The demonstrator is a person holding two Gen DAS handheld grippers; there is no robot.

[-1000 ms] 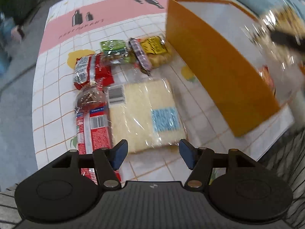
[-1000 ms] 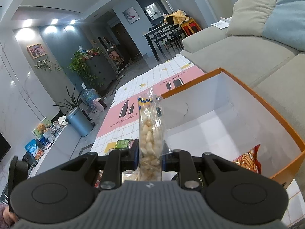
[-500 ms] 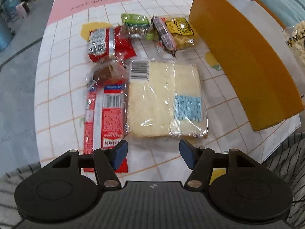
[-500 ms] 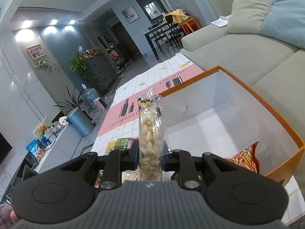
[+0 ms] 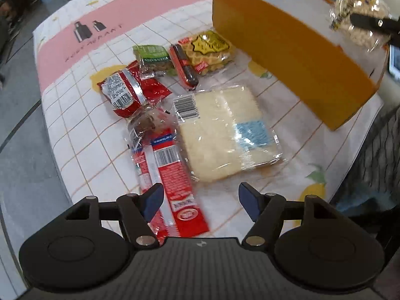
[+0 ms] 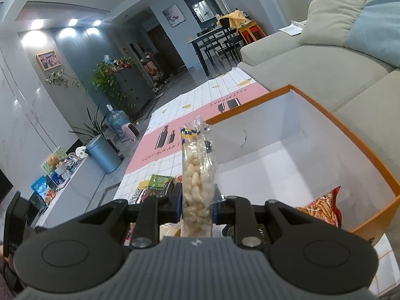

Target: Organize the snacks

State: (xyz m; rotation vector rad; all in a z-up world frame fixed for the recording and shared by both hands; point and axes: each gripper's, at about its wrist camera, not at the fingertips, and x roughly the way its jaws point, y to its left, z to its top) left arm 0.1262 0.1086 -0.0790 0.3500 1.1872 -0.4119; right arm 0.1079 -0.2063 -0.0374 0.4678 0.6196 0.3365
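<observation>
Clear cellophane bag of pale puffed snacks (image 6: 197, 182) stands upright, clamped between the right gripper (image 6: 196, 205) pads beside the orange box (image 6: 350, 140); carry it well over the rim before releasing. Left gripper (image 5: 198, 200), jaws opening and empty, hovers above the long red snack packet (image 5: 170, 172) and wrapped bread (image 5: 225, 135) on the tablecloth (image 5: 75, 115).

Beside the orange box (image 5: 287, 47), white inside, the snacks lay flat on the cloth. Nearest its long wall sat a yellow-labelled waffle pack (image 5: 208, 50) and a wide pale clear-wrapped pack (image 5: 225, 132); farther off lay a long red packet (image 5: 170, 177). An orange crisp bag (image 6: 322, 208) lay inside the box. A clear peanut bag (image 6: 197, 182) stood upright above its near edge.
</observation>
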